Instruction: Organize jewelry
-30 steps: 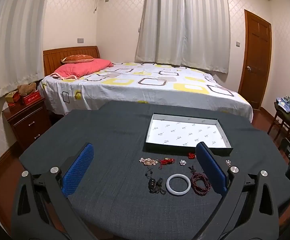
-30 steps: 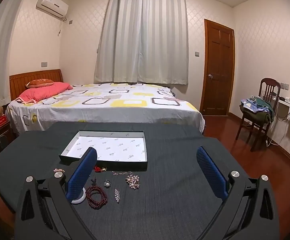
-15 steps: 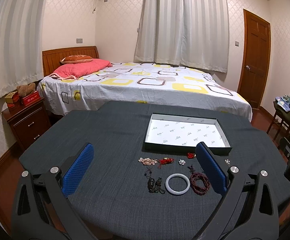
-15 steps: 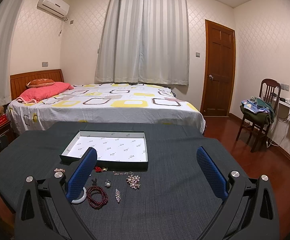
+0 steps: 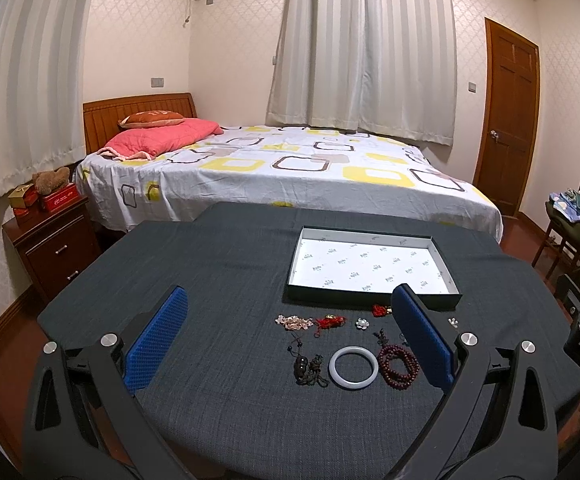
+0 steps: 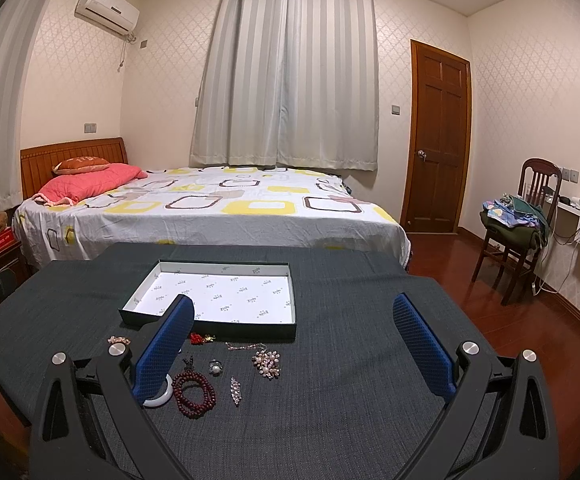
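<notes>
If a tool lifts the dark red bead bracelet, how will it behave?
The dark red bead bracelet lies in loose stacked loops on the dark grey cloth, so it will probably droop and unwind rather than keep its shape. Its small round beads look smooth, so they may slip or roll between the pads.

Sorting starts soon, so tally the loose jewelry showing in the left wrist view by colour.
Bright red knots: 2
Dark red bead bracelet: 1
White or pale pieces: 3
Pink cluster: 1
Black cord piece: 1
Total: 8

Your white bangle (image 5: 353, 367), dark-red bead bracelet (image 5: 398, 366) and small brooches (image 6: 266, 363) lie scattered just before the empty white-lined tray (image 5: 373, 304).
</notes>
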The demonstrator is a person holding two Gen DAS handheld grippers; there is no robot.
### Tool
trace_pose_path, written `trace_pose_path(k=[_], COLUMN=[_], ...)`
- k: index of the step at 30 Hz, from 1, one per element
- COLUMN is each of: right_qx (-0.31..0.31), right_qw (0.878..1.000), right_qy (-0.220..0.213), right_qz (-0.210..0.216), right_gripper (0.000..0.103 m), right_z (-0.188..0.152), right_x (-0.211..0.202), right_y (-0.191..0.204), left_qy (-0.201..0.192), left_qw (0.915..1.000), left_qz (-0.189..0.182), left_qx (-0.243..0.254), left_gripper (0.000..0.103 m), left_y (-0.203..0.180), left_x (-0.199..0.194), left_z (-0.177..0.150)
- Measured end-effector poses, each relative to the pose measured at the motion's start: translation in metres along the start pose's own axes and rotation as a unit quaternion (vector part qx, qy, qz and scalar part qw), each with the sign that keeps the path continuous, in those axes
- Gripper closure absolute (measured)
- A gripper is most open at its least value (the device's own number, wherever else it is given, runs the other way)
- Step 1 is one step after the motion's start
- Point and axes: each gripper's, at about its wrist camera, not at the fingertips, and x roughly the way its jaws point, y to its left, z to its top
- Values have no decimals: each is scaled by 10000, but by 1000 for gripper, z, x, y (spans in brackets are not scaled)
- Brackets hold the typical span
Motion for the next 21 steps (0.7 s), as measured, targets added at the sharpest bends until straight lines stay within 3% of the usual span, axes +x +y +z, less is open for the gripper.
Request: trace_pose_path(k=[21], right_qx=[-12], right_qw=[10000], right_qy=[-2], right_qz=[-5], right_gripper=[6], right_z=[-2], right_x=[1], right_y=[2], left_qy=[37], left_qw=[10000], left_qz=[-43], left_qx=[9], left_gripper=[4], left_y=[-7], left_x=[-5], left_z=[1])
